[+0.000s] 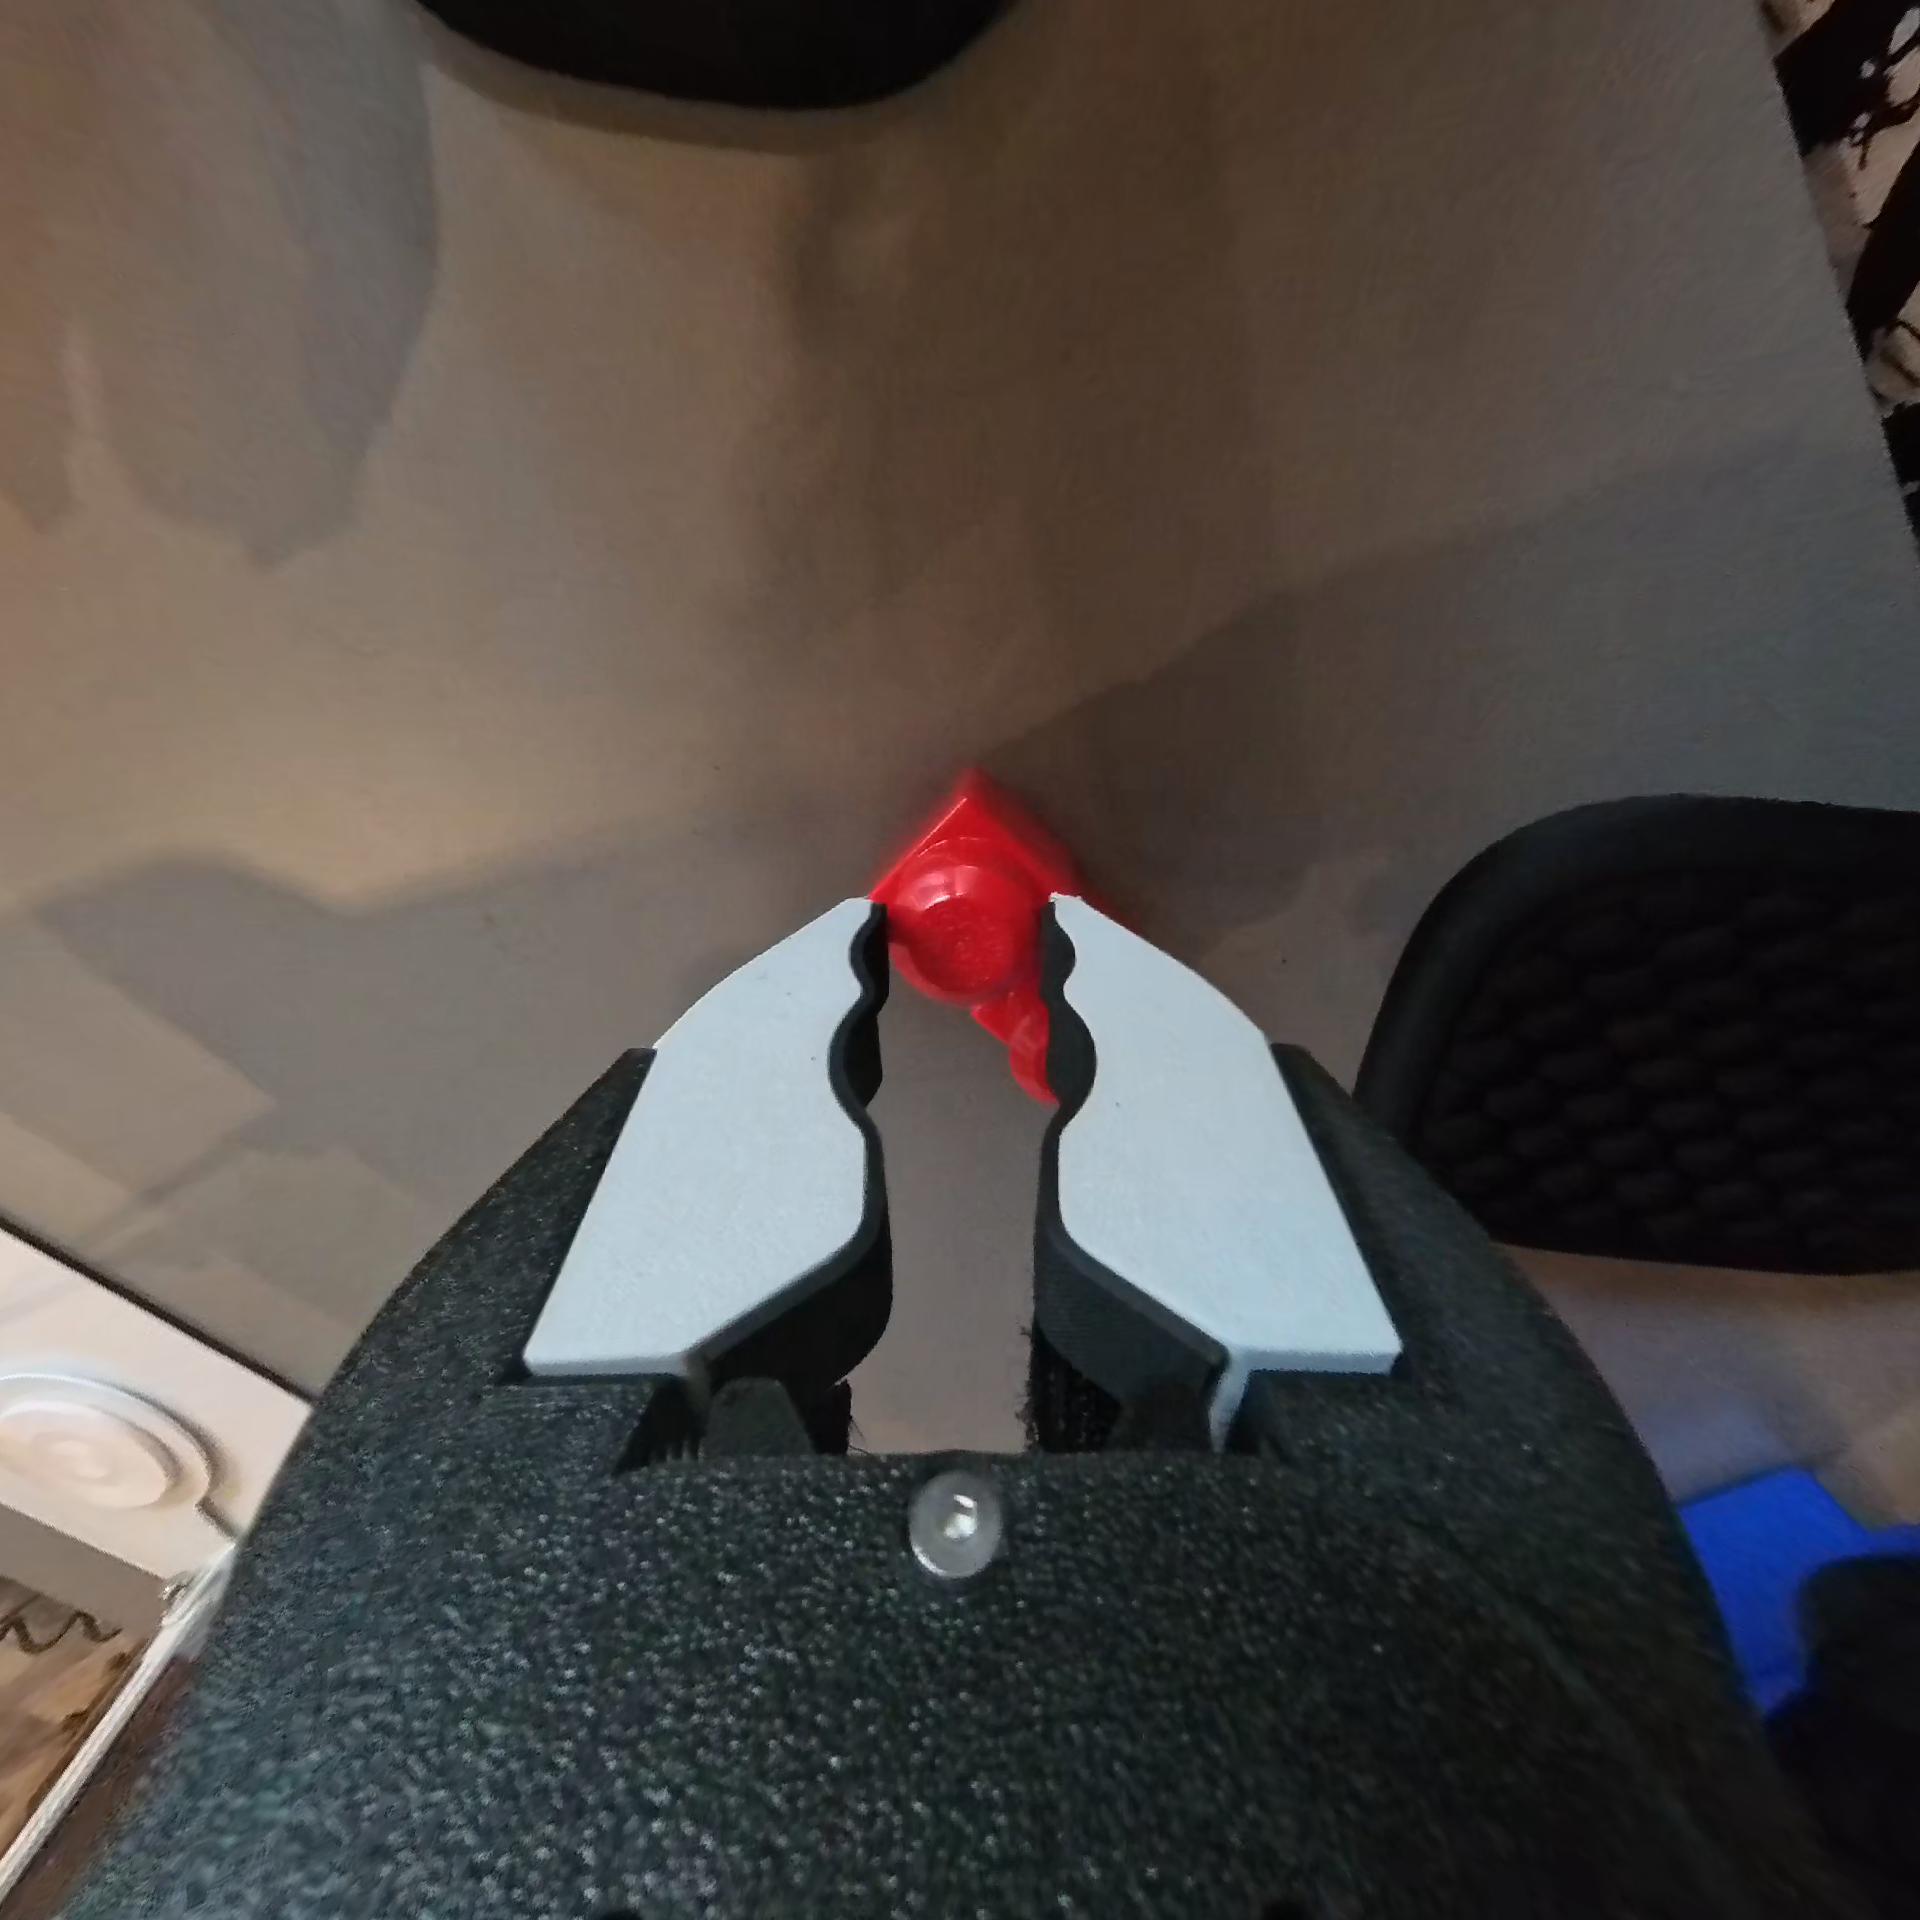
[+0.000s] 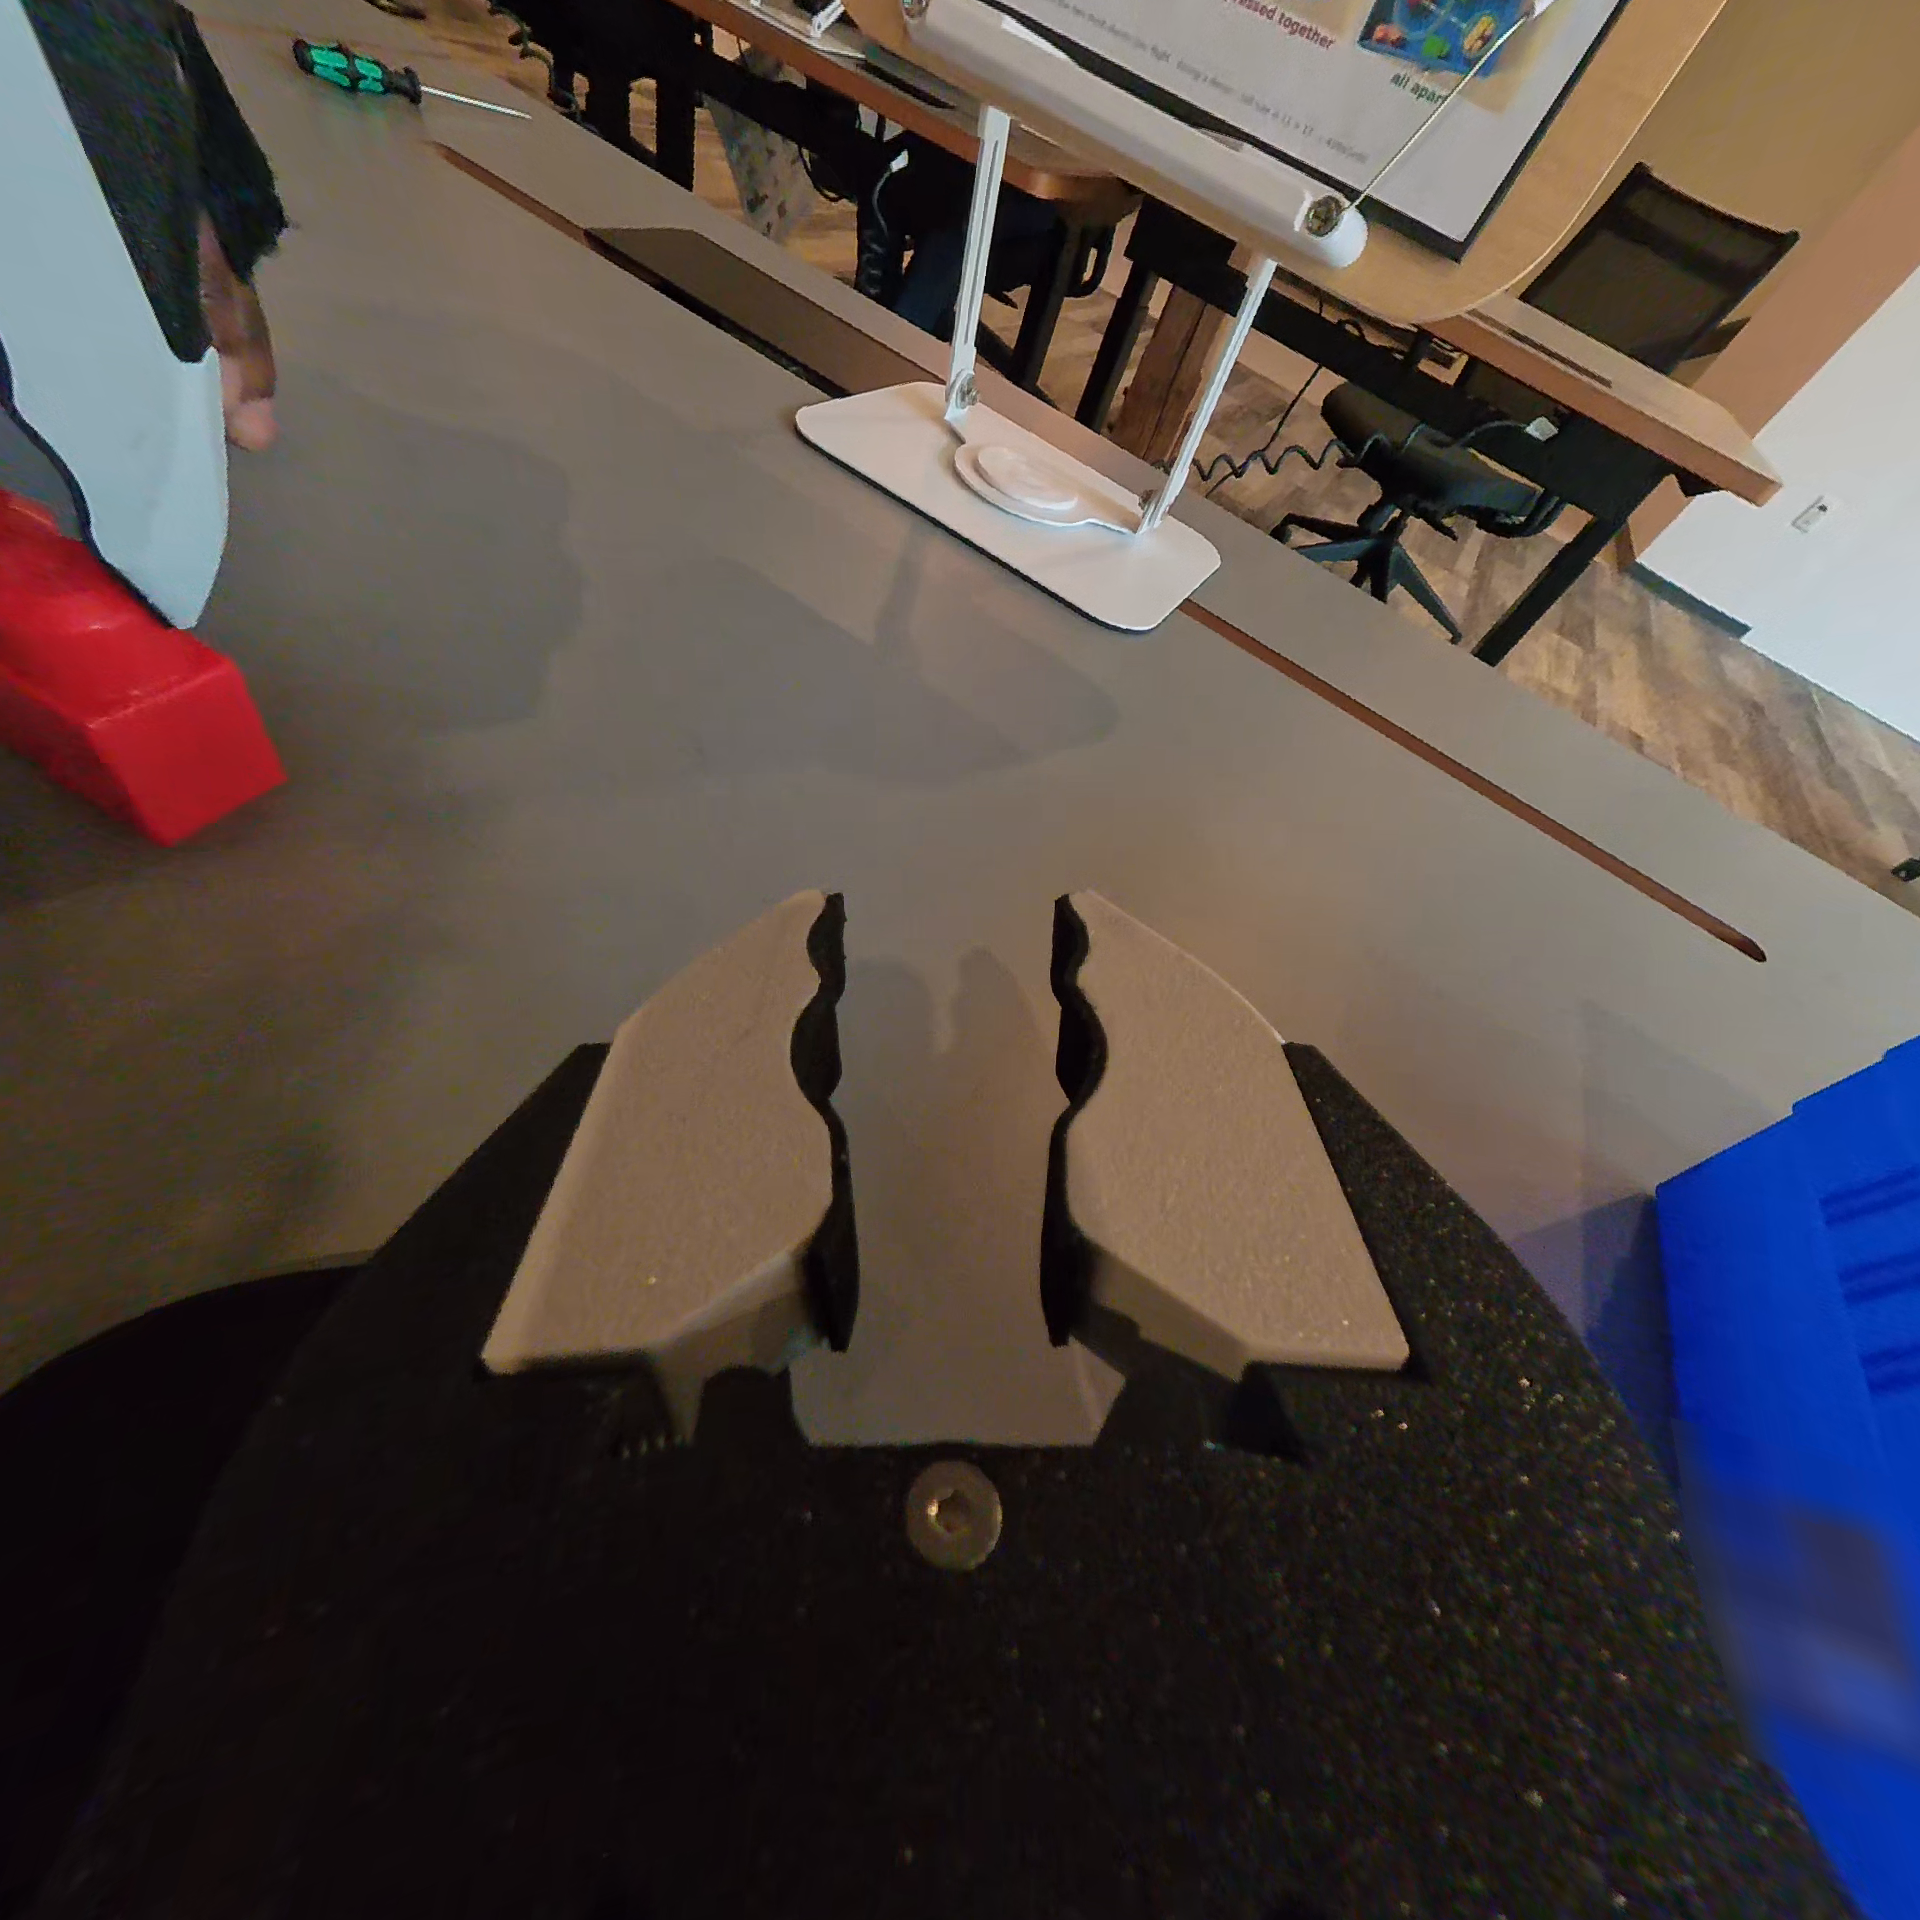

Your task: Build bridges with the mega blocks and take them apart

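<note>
Red block [image 1: 961, 935] clamped at left gripper [image 1: 966, 920] tips

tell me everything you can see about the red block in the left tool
The red block looks like glossy moulded plastic, with round studs on top. The left tool is shut on its front stud, a fingertip on each side. The body runs back under the right finger. The right wrist view shows its squared end near the grey table.
</note>
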A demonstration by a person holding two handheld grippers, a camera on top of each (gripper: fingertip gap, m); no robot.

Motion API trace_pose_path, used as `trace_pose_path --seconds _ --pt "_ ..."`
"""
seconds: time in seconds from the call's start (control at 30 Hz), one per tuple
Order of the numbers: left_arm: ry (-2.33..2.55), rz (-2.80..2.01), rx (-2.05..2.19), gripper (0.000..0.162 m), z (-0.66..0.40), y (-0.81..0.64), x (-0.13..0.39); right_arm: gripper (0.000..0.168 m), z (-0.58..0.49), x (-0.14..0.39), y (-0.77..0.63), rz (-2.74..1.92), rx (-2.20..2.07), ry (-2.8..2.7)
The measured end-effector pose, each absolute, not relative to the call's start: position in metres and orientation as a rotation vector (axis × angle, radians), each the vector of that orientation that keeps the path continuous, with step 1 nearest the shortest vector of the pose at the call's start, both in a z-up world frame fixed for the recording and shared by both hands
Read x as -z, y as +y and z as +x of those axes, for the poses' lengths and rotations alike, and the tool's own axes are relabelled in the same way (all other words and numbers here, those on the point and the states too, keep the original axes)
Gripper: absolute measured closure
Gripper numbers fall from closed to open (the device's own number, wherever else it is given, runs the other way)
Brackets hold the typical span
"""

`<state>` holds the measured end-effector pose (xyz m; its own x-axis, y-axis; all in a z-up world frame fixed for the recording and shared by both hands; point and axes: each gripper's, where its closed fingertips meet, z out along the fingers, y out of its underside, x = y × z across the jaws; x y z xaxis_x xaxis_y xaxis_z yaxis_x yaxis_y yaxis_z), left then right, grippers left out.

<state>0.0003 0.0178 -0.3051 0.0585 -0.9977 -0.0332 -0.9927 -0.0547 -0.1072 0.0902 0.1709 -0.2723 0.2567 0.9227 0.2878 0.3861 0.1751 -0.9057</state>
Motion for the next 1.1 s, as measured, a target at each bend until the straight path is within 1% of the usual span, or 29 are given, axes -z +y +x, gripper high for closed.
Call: trace_pose_path --seconds 1.1 --pt "2.082 -2.208 0.103 0.134 -0.0069 0.0171 0.3086 0.13 0.0897 0.2745 0.1712 -1.411 -0.595 -1.335"
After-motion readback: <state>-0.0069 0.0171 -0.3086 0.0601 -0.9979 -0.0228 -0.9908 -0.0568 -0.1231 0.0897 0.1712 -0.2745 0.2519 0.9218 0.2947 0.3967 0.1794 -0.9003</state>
